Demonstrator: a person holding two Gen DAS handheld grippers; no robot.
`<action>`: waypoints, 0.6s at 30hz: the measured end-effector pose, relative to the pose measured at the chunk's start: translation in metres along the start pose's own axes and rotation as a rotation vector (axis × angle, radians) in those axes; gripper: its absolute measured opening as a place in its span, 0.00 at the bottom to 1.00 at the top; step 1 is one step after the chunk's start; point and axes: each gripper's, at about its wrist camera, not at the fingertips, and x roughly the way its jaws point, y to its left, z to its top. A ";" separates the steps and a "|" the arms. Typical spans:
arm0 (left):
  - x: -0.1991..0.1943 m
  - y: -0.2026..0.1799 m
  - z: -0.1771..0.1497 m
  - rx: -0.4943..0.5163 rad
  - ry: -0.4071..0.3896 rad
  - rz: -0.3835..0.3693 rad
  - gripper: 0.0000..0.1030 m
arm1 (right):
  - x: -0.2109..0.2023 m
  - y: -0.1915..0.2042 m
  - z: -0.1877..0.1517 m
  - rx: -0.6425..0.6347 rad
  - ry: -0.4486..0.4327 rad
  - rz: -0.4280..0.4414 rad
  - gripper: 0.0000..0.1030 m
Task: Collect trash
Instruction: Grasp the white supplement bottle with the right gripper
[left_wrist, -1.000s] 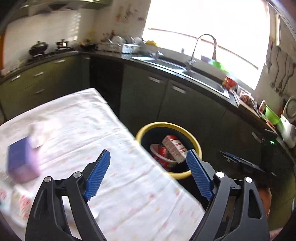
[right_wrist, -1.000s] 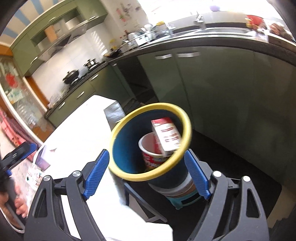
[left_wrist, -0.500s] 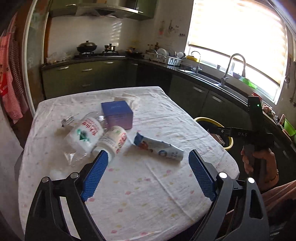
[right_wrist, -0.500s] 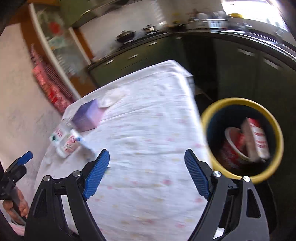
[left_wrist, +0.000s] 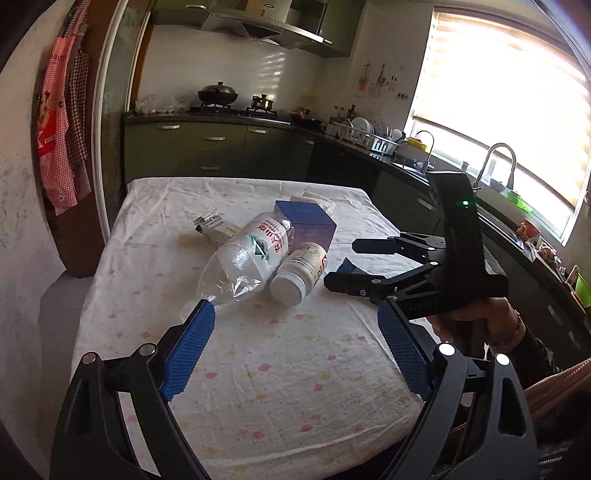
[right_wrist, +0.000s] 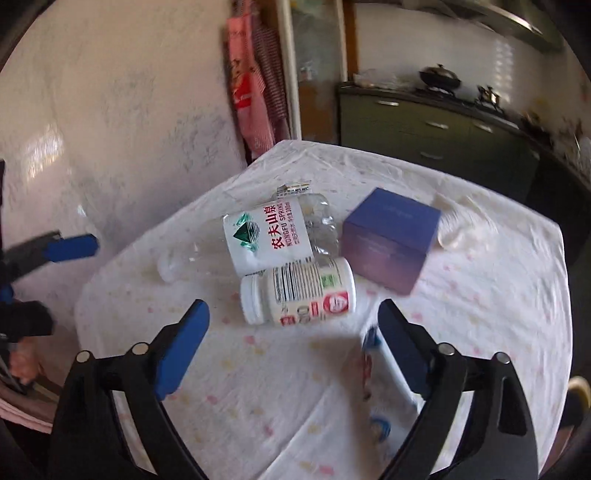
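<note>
Trash lies on a table with a white dotted cloth (left_wrist: 280, 369): a crushed clear water bottle (left_wrist: 247, 258) (right_wrist: 266, 236), a white pill bottle (left_wrist: 299, 275) (right_wrist: 295, 291) on its side, a purple box (left_wrist: 308, 221) (right_wrist: 388, 240), a small wrapper (left_wrist: 212, 225) and a blurred tube (right_wrist: 380, 369). My left gripper (left_wrist: 295, 325) is open over the near table, short of the bottles, holding nothing. My right gripper (right_wrist: 293, 317) (left_wrist: 341, 262) reaches in from the right with its jaws opening. The pill bottle lies just ahead of its tips and the tube beside its right finger; nothing is gripped.
A crumpled tissue (left_wrist: 314, 195) lies behind the box. Dark green kitchen cabinets (left_wrist: 207, 151) with a hob run along the back, and a sink counter (left_wrist: 491, 210) under the window on the right. A wall and hanging red cloth (left_wrist: 59, 147) border the table's left.
Both views have swung from the yellow-rimmed bin beside the table onto the tabletop. The right gripper has come over the table up to the bottles and its jaws have widened.
</note>
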 end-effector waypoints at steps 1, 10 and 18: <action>-0.001 0.003 -0.001 -0.005 -0.001 0.000 0.86 | 0.005 0.000 0.002 -0.021 0.012 0.014 0.90; 0.005 0.007 -0.003 -0.022 0.015 -0.004 0.86 | 0.049 -0.004 0.012 -0.134 0.139 0.021 0.91; 0.013 0.008 -0.005 -0.025 0.034 -0.012 0.86 | 0.066 -0.010 0.012 -0.121 0.165 0.029 0.91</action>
